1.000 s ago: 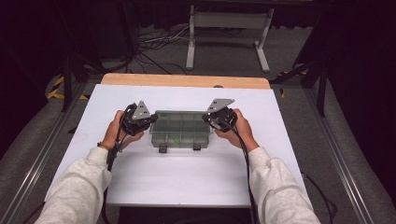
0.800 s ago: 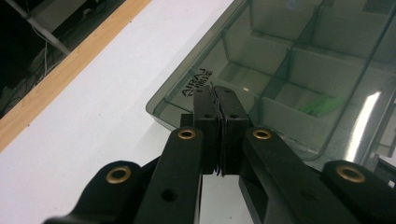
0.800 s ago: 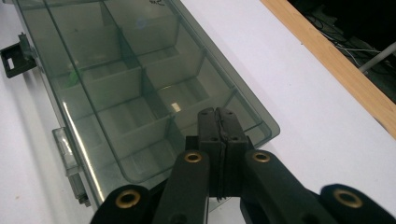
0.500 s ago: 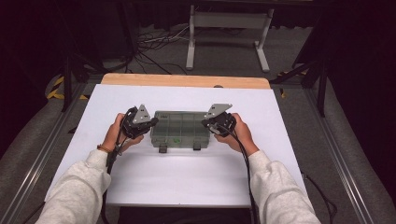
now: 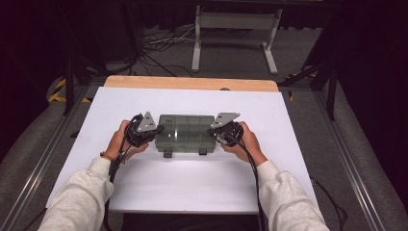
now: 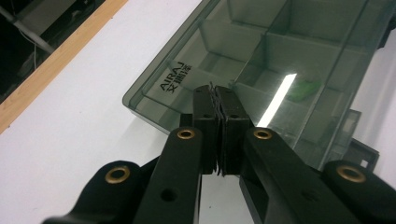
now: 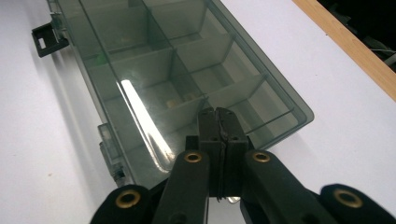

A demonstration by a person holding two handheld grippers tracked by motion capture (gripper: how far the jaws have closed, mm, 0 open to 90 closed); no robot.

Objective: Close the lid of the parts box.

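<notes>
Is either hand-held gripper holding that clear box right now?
No. Both the left hand-held gripper and right hand-held gripper are shut on nothing, at opposite ends of the box.

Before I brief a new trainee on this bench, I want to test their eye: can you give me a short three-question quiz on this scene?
1. True or false: the left claw stands wide open over the clear organizer box.
2. On which side of the box are its two latches? A) the side nearest the person B) the side by the wooden edge C) its short ends
3. Where does the right claw sit relative to the box?

Key
1. False: its jaws are shut, tips at the box's short end.
2. A
3. At the opposite short end, jaws shut, tips over the lid's edge; whether they touch it is unclear.
</notes>
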